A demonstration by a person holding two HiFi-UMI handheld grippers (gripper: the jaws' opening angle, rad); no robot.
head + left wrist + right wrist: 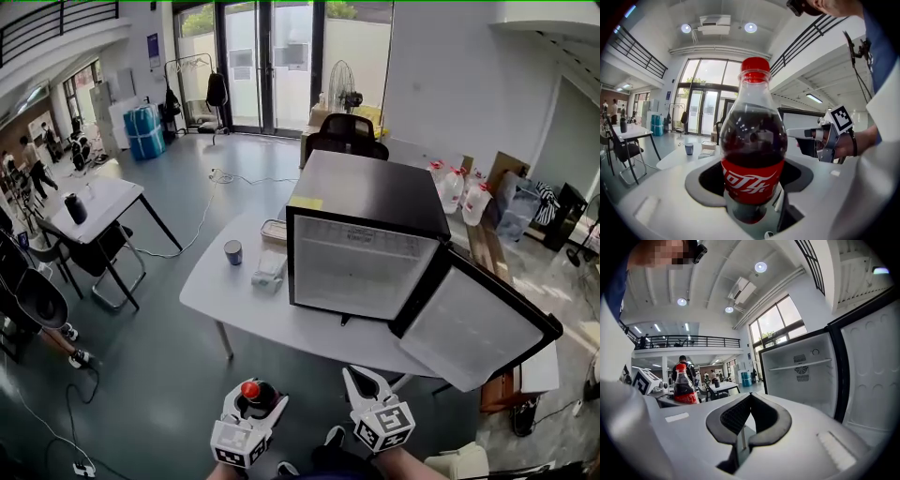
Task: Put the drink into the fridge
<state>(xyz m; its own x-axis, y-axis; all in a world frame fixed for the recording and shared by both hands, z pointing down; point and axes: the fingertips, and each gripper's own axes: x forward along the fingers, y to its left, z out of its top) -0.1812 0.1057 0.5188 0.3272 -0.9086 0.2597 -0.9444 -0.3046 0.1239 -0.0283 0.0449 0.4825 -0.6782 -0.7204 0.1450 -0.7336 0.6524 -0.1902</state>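
Holding the bottle [752,140] upright, the left gripper [252,405] pinches it at the label, well apart from the fridge [375,187]. The right gripper [365,380] has its jaws pressed together, empty. The door [473,323] already stands open, so that gripper likely has no duty.

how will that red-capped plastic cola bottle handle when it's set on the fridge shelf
The red-capped plastic cola bottle looks nearly full of dark liquid, so it is probably heavy for its size and fairly stiff. Tall and narrow, it may tip if released tilted on the white fridge shelf. Its smooth rounded wall could slip in the left gripper.
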